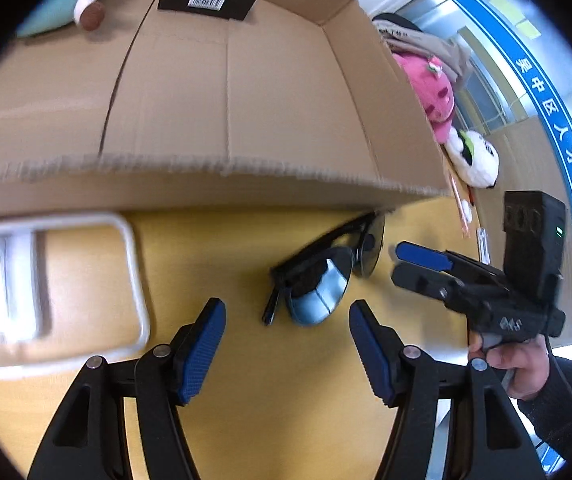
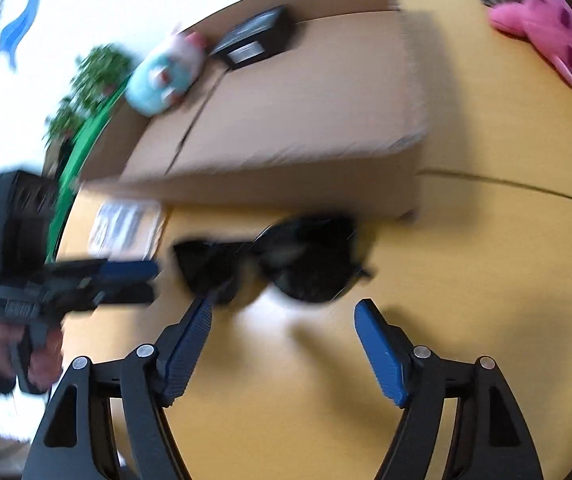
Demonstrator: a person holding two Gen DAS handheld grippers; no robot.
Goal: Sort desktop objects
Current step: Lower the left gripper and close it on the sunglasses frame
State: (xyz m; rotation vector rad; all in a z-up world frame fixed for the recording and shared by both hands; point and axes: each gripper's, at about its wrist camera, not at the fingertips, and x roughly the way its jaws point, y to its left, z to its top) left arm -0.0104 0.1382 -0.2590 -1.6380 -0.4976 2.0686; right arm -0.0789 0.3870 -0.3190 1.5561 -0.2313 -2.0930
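Your sunglasses (image 1: 325,276) are lying folded on the yellow surface (image 1: 246,360), right up against the front wall of the cardboard box (image 1: 222,96), with a white phone case (image 1: 46,292) off to their left. Your left gripper (image 1: 286,344) hangs just short of the sunglasses, jaws about half spread with nothing in them. Your right gripper (image 2: 282,352) is on the other side, jaws wide and empty too, one blue pad (image 2: 190,344) right by the left lens.
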